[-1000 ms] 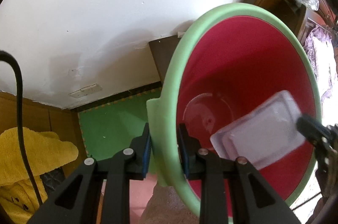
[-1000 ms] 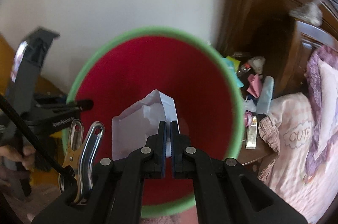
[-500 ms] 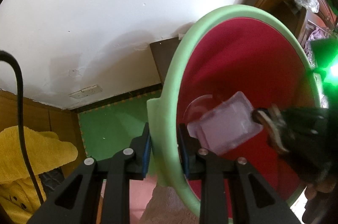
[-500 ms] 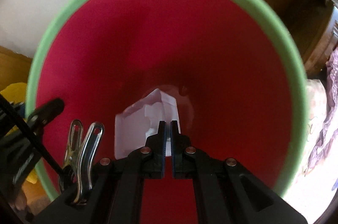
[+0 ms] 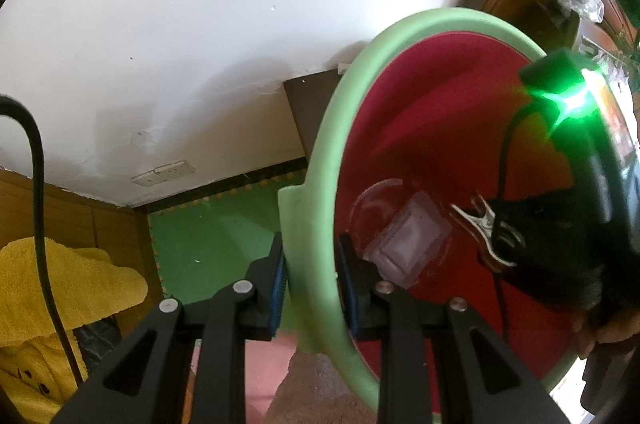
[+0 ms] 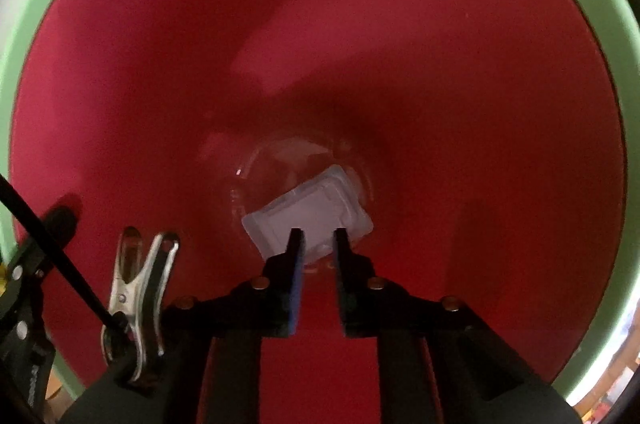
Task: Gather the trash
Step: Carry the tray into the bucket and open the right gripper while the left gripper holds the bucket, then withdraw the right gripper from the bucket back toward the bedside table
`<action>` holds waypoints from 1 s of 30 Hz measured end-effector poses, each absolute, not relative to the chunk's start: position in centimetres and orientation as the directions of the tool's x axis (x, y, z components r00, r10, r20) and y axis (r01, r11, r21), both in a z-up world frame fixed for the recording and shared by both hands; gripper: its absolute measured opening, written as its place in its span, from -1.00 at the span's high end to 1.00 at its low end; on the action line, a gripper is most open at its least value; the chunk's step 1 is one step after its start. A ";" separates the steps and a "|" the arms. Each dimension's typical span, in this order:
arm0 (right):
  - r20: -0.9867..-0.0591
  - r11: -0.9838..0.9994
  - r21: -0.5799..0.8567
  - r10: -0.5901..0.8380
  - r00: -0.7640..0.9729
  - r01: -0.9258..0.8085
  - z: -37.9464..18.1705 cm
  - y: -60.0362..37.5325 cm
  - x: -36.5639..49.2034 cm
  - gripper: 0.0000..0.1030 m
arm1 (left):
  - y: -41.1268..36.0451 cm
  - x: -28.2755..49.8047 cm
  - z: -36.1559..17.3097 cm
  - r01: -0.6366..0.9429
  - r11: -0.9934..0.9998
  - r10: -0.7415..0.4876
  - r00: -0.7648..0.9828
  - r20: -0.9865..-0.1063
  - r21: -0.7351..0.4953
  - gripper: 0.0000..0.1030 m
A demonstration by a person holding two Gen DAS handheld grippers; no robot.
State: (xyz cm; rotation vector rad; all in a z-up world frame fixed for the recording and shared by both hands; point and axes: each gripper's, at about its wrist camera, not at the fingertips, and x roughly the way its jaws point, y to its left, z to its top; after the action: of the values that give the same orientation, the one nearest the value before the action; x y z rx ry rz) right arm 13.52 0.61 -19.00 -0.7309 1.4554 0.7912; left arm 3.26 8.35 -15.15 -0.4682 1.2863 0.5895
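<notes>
A white wall [image 5: 180,24] fills the background above a green floor mat [image 5: 212,244]; the red bin [image 6: 360,44] (pale green rim) is tilted; the left gripper [image 5: 310,266] is clamped on that rim; the right gripper [image 6: 318,244] points down inside the bin, its jaws opening, nothing pinched between them; the clear plastic tray [image 6: 308,220] lies loose at the bottom.

Daylight whitens the wall [image 5: 168,24] above my left tongs; a green lamp [image 5: 570,100] flares into a glaring star. My right view, deep in the red bin [image 6: 400,24], is dim, soft, shadow-streaked. Fisheye bends both frames, corners black.
</notes>
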 end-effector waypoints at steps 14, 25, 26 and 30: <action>-0.995 0.562 0.064 0.104 -0.006 -0.824 -16.4 0.5 14.0 0.36 | 8.2 3.2 -15.3 -0.644 0.765 0.150 0.172 -0.974 0.004 0.53; -0.986 0.556 0.057 0.164 0.042 -0.829 -14.3 -0.9 12.7 0.13 | 8.2 3.1 -15.3 -0.638 0.770 0.148 0.176 -0.973 0.002 0.52; -0.984 0.555 0.051 0.169 0.052 -0.831 -14.0 -1.1 12.5 0.13 | 8.2 3.1 -15.3 -0.638 0.770 0.148 0.177 -0.973 0.001 0.52; -0.980 0.561 0.037 0.180 0.079 -0.827 -13.5 -1.5 12.0 0.13 | 8.2 3.1 -15.2 -0.631 0.776 0.144 0.180 -0.973 -0.002 0.52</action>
State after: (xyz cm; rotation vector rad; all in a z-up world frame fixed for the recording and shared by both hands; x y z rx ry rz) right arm 11.99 -1.54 -13.53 -0.6402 1.2760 0.8358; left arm 3.07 8.18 -15.24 -0.4570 1.2821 0.5753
